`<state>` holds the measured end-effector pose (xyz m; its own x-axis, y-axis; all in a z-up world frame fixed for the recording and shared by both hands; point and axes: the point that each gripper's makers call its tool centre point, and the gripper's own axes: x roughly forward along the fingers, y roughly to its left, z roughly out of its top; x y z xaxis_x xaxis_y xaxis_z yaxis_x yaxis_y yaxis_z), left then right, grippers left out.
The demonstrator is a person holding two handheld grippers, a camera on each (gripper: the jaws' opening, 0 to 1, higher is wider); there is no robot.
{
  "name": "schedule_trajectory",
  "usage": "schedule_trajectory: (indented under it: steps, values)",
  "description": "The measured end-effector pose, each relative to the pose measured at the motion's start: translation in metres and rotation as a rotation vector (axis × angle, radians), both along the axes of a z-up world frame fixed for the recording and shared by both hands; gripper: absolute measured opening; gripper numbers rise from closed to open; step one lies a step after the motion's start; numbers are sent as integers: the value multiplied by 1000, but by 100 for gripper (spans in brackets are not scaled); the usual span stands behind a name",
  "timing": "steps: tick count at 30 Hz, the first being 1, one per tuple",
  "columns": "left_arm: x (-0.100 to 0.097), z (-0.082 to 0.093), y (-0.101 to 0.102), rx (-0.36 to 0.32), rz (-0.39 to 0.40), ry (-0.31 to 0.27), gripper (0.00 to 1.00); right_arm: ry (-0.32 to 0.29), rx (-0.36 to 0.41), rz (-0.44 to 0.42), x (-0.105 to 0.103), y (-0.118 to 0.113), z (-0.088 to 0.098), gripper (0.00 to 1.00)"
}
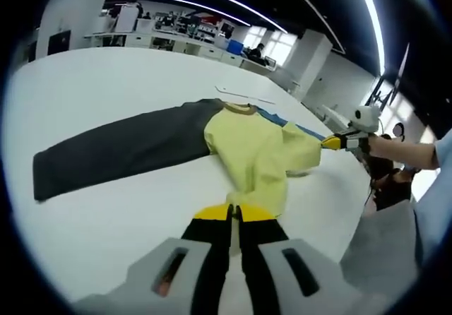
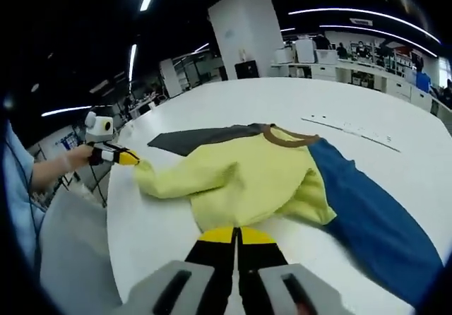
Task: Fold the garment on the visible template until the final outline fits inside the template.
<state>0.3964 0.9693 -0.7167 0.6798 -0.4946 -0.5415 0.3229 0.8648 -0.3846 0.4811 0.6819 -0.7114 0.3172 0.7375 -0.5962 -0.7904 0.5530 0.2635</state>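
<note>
A sweater with a yellow body (image 1: 247, 149), brown collar (image 1: 239, 107), dark grey sleeve (image 1: 120, 149) and blue sleeve (image 2: 367, 202) lies on the white table (image 1: 106, 82). The grey sleeve stretches out flat, and the yellow body is pulled up and bunched. My left gripper (image 1: 233, 212) is shut on the yellow hem, and it also comes in as the left gripper (image 2: 128, 158) at a stretched yellow corner. My right gripper (image 2: 236, 235) is shut on the hem's other corner and appears as the right gripper (image 1: 330, 143) in the left gripper view. Thin template lines (image 2: 349, 128) mark the table beyond the collar.
A person's hand and sleeve (image 2: 42, 167) hold the gripper at the table's edge. The table edge (image 1: 353, 216) drops off close beside the sweater. Desks and shelves (image 1: 191, 36) stand far behind, and a white pillar (image 2: 244, 32) rises past the table.
</note>
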Motion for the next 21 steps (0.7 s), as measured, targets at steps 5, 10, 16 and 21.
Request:
schedule_trajectory:
  steps: [5, 10, 16, 21]
  values:
    - [-9, -3, 0, 5, -19, 17, 0, 19, -7, -23, -16, -19, -1, 0]
    - [-20, -7, 0, 14, -37, 43, 0, 50, -23, -35, -35, -39, -2, 0]
    - [-39, -12, -6, 51, -98, 84, 0, 107, -30, -55, -62, -58, -8, 0]
    - [-53, -16, -12, 46, -127, 117, 0, 152, -41, -53, -87, -65, -16, 0]
